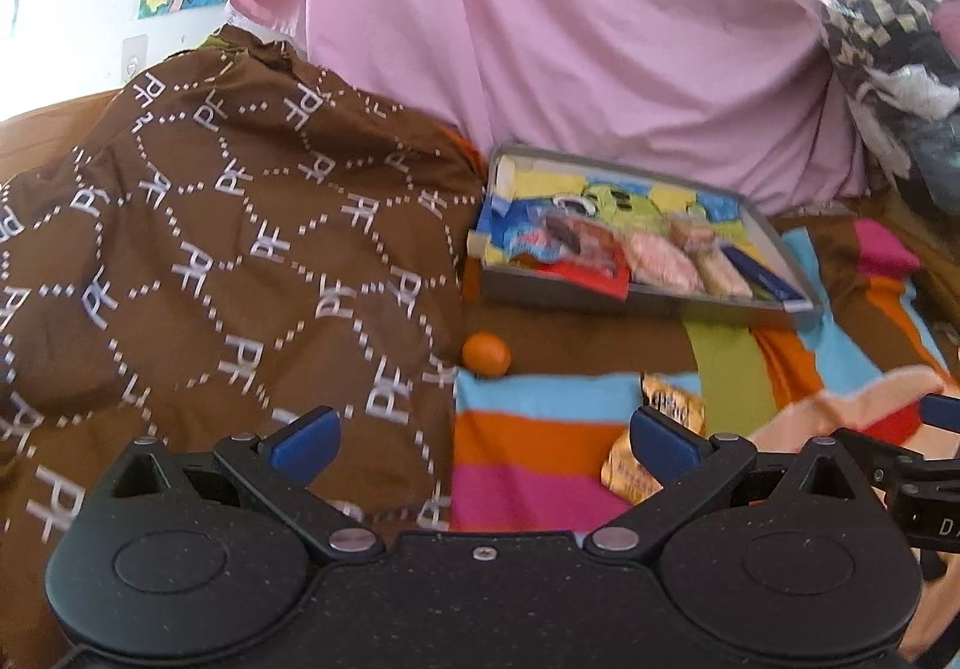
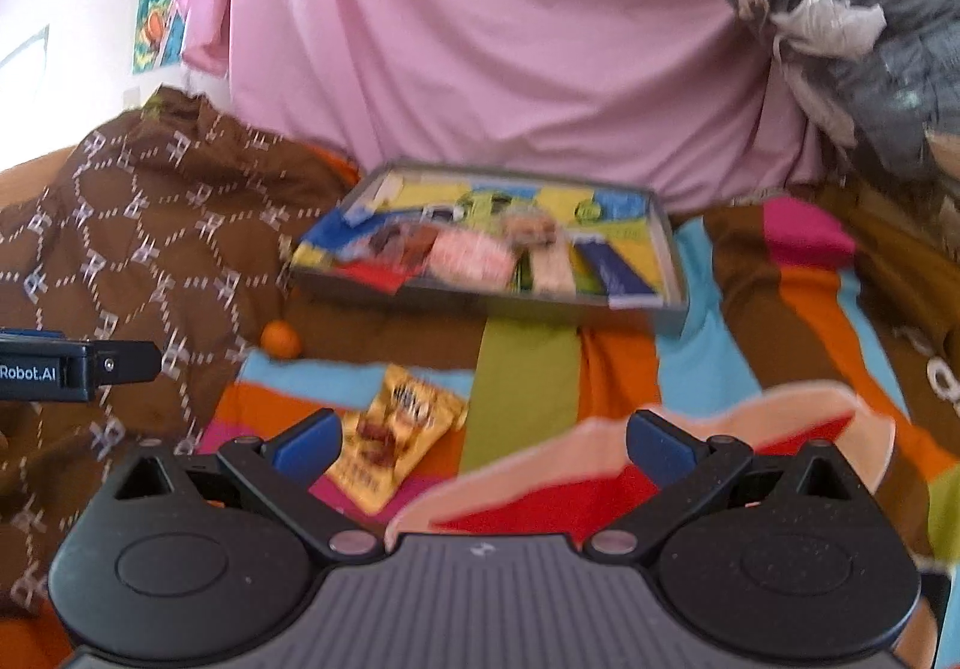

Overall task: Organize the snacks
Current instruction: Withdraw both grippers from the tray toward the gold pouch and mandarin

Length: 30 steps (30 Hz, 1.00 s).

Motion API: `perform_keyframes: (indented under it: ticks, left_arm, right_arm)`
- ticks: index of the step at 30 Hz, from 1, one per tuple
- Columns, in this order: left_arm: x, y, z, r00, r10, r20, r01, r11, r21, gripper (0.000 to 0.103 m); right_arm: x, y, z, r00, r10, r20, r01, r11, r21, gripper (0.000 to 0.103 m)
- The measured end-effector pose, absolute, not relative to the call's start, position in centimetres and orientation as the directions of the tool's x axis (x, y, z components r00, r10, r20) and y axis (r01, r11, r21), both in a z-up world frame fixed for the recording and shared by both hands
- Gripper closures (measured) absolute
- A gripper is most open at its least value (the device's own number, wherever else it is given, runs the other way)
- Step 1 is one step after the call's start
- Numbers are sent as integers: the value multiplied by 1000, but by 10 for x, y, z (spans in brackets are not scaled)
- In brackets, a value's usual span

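Snacks fill my tray point(image 2: 671, 273) at twelve o'clock; both my left gripper point(image 1: 485, 438) and right gripper point(image 2: 485, 438) gape wide, empty, yellow packet point(image 2: 393, 438) at ten o'clock.

Right gripper point(image 2: 483, 444) sits wide open at the bottom, nothing in it. Yellow snack packet point(image 2: 393, 438) lies on the striped blanket point(image 2: 690, 357) near its left finger; snack-filled tray point(image 2: 672, 273) mid-frame, orange point(image 2: 281, 339) left.

Black two-finger left gripper point(image 1: 485, 438) with blue pads, jaws spread wide, empty. Matching black right gripper point(image 2: 485, 441), likewise gaping, empty.
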State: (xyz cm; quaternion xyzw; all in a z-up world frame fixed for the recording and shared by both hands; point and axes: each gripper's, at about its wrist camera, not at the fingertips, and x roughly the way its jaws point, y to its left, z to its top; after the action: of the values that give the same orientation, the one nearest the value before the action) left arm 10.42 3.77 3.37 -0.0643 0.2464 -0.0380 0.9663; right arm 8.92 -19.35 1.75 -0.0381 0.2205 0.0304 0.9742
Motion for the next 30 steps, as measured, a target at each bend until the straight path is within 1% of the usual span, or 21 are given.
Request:
perform_keyframes:
  ticks: [4,15,20,27,30]
  left_arm:
    - [90,34,22,857,-112,-503,52,990,-133,1]
    - [65,34,-7,795,-108,-597,36,991,-131,1]
    - [62,35,-7,790,-87,-606,32,994,-101,1]
    - [65,37,-3,794,-89,-601,42,995,-92,1]
    - [66,35,-4,794,-76,-603,46,997,-65,1]
  right_arm:
    - [76,-191,8,877,46,-479,-80,995,-51,0]
    - [61,-186,-11,824,47,-564,-78,997,-30,0]
    - [63,-183,-17,807,59,-588,-87,996,-18,0]
    - [72,-187,-12,805,55,-591,-66,998,3,0]
    - [76,-188,-11,803,54,-594,-63,998,6,0]
